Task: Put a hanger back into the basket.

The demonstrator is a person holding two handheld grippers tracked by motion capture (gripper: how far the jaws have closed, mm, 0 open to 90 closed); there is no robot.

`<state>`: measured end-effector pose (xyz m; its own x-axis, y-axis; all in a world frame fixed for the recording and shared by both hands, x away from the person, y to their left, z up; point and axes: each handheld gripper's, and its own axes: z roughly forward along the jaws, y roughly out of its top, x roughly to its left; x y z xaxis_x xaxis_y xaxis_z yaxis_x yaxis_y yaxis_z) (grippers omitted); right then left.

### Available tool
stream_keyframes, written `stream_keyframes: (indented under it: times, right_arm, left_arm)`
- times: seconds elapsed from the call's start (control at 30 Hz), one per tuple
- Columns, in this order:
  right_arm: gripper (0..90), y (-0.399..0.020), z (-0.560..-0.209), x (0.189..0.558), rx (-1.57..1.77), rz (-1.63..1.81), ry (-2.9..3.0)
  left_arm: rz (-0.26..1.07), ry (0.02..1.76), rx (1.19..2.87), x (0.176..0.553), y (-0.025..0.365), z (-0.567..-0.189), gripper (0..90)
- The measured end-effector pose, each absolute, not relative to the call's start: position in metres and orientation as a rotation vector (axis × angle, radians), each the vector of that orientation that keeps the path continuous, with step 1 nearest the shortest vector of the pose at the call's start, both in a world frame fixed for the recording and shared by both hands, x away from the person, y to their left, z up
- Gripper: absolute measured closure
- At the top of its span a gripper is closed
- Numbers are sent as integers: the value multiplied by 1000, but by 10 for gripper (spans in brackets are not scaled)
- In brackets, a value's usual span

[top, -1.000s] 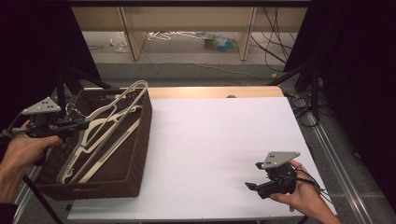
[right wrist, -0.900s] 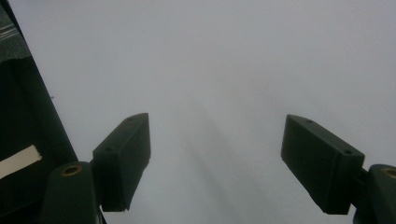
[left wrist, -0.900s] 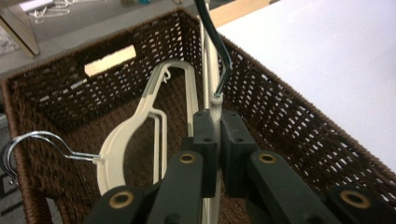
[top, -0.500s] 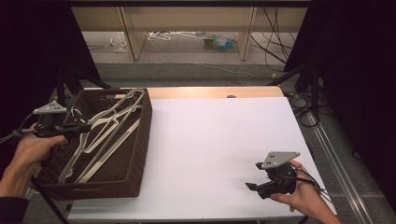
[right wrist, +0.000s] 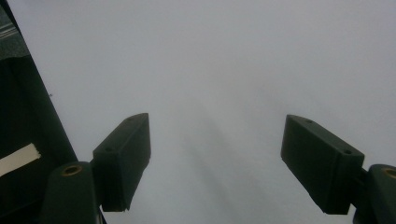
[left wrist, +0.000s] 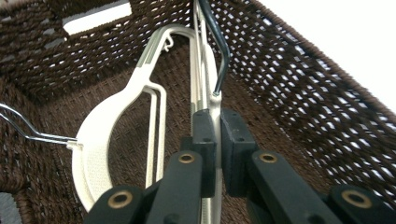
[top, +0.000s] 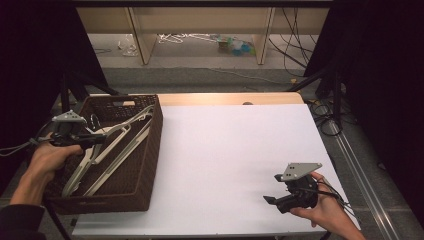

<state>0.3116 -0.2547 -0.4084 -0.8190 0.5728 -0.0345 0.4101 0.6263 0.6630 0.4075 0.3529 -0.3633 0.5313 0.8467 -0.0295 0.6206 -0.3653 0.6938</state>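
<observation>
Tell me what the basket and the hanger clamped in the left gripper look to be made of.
Basket: dark brown woven wicker or rattan-like strands, matt; the open weave lets light through. Hanger: cream plastic by its smooth moulded look, with a dark hook, probably coated metal wire.

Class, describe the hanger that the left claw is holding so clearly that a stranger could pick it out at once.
Start at the dark brown woven basket on the left end of the white table. Several cream plastic hangers lie inside it. The one you want is the cream hanger with the black hook, pinched at its neck by the left claw; its neighbour has a silver wire hook.
</observation>
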Motion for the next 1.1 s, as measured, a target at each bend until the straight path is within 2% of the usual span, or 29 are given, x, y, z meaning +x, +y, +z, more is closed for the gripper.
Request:
stream_keyframes:
  times: [0.33,0.47,0.9,1.0,1.1]
  right_arm:
    - [253,-256,-409,311,812,956,2633]
    - [253,-255,-410,311,805,967,2619]
    - [253,-256,-409,311,813,959,2633]
    - [253,-256,-410,311,816,961,2625]
    - [253,-255,-410,311,816,970,2616]
  left_arm:
    - [520,1326,1998,410,359,-381,817]
    - [545,1346,2033,411,367,-385,784]
    - [600,1477,1971,405,384,-392,608]
    - [598,1462,1965,402,386,-390,598]
    - [621,1438,1941,398,382,-387,548]
